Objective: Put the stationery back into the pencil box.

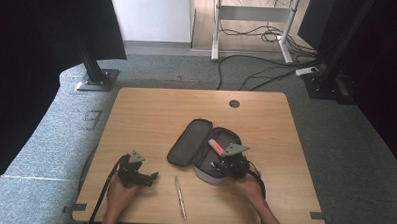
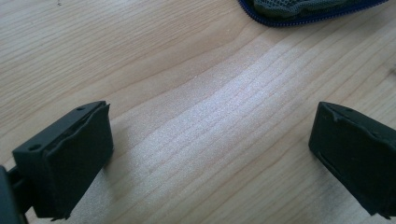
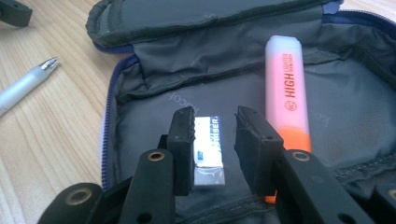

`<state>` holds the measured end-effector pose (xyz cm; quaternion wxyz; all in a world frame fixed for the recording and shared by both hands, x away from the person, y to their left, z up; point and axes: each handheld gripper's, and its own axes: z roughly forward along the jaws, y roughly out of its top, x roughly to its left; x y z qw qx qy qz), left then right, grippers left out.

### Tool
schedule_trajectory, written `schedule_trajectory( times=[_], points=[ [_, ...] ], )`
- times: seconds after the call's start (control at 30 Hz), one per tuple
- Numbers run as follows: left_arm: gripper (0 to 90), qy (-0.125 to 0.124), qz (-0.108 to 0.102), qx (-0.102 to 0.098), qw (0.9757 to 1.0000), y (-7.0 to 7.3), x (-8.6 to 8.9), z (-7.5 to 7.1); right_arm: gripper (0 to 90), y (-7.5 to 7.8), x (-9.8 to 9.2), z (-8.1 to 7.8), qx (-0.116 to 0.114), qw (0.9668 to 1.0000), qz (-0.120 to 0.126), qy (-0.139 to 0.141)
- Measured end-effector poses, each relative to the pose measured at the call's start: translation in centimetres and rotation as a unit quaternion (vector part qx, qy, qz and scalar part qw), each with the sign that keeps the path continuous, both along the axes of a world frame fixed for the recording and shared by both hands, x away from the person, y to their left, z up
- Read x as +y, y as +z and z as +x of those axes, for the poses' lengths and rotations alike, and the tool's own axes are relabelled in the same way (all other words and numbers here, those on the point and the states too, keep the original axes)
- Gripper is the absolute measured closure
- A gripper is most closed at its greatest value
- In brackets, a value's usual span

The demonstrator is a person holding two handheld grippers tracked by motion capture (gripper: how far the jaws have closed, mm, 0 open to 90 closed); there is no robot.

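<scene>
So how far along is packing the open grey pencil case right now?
Done: the orange highlighter lies inside the open grey fabric pencil case. In hand: the right gripper is over the white eraser in the case, jaws slightly apart, one pad beside it. Left: the silver pen lies on the wooden table; the left gripper waits open.

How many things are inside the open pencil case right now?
2: an orange highlighter along the right side, and an eraser lying between the right gripper's jaws. More may be hidden beneath the case's folds.
</scene>
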<state>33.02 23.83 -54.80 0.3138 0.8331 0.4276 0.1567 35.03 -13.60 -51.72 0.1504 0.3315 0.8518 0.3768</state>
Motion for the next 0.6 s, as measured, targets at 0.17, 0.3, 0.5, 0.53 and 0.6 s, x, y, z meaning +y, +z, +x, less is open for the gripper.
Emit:
schedule_trajectory(
  times=[0.17, 0.3, 0.5, 0.53, 0.6],
  points=[
    [0.0, 0.000, 0.000, 0.000, 1.0000, 0.0, 0.0, 0.0, 67.5, 0.6, -0.3, -0.1, -0.006, 0.9999, 0.008, -0.003],
    [0.0, 0.000, 0.000, 0.000, 1.0000, 0.0, 0.0, 0.0, 65.7, 0.8, -0.4, -0.3, -0.007, 0.9999, 0.009, 0.002],
    [0.0, 0.000, 0.000, 0.000, 1.0000, 0.0, 0.0, 0.0, 60.9, 0.9, -0.3, -0.7, -0.002, 0.9999, 0.010, 0.007],
    [0.0, 0.000, 0.000, 0.000, 1.0000, 0.0, 0.0, 0.0, 59.9, 1.0, -0.3, -0.7, -0.004, 0.9999, 0.010, 0.010],
    [0.0, 0.000, 0.000, 0.000, 1.0000, 0.0, 0.0, 0.0, 58.8, 1.1, -0.2, -1.0, -0.003, 0.9998, 0.012, 0.012]
  ],
)
